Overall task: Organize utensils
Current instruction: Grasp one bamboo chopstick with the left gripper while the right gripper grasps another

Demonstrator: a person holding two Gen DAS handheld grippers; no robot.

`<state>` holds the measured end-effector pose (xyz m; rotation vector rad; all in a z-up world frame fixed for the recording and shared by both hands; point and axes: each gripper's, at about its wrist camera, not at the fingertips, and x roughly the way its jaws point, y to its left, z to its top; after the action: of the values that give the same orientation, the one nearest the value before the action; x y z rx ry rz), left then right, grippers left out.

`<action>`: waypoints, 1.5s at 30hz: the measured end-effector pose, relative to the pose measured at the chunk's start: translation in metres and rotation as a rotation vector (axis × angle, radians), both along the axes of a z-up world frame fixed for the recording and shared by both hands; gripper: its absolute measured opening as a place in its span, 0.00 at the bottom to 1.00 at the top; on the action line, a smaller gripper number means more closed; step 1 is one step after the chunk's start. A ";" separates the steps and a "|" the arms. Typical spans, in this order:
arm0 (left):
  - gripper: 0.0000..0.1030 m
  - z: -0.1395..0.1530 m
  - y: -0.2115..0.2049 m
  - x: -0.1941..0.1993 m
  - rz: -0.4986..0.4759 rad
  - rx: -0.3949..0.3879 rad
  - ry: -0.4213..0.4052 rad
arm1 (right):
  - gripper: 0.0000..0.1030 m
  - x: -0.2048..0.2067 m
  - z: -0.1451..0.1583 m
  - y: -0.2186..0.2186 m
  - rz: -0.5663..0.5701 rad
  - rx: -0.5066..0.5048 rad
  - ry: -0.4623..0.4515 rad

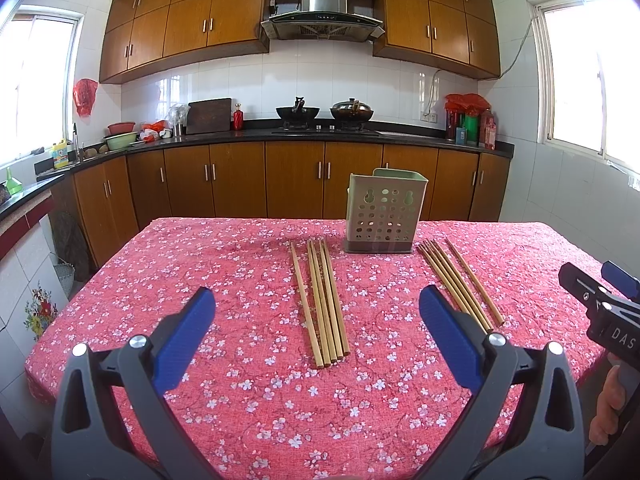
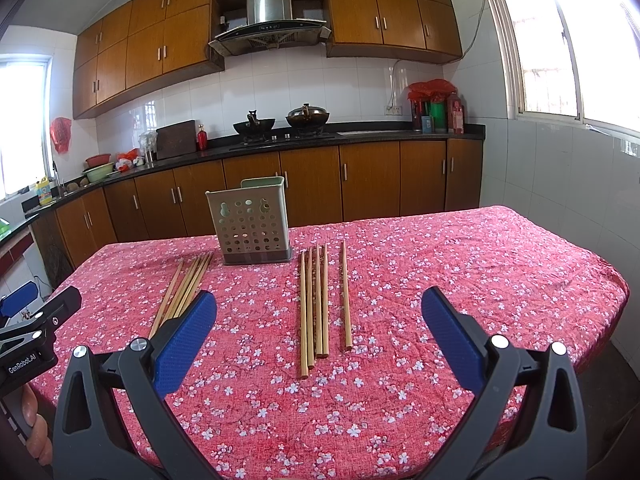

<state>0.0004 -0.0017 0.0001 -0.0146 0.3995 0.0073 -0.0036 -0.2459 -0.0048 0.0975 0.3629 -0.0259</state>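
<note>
With both the left tongs (image 1: 316, 320) and right tongs (image 2: 318, 320) spread empty above the desk (image 1: 240, 400), we judge nothing gathered yet; next, pinch the centre-frame chopsticks (image 1: 324, 300) for the holder (image 1: 382, 212).

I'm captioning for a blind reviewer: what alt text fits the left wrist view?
The open left gripper hovers over a red floral tablecloth where two groups of wooden chopsticks lie in front of an upright pale green perforated utensil holder; the right gripper enters at the right edge.

Left tool (image 1: 316, 320) and right tool (image 2: 318, 320) both gape wide, empty, pointing toward 12 o'clock, each hand-held.
</note>
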 end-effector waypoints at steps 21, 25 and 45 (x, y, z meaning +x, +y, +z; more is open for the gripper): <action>0.89 -0.048 0.045 0.109 0.133 -0.027 0.310 | 0.60 0.139 -0.061 -0.048 -0.053 0.079 0.425; 0.66 -0.069 0.048 0.138 0.107 -0.045 0.407 | 0.50 0.168 -0.081 -0.048 -0.041 0.078 0.512; 0.08 -0.100 0.028 0.186 0.017 -0.035 0.531 | 0.18 0.195 -0.097 -0.048 -0.062 -0.020 0.519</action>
<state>0.1869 0.0262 -0.0997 -0.0514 0.9305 0.0216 0.1913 -0.2936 -0.1014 0.0809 0.8781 -0.1175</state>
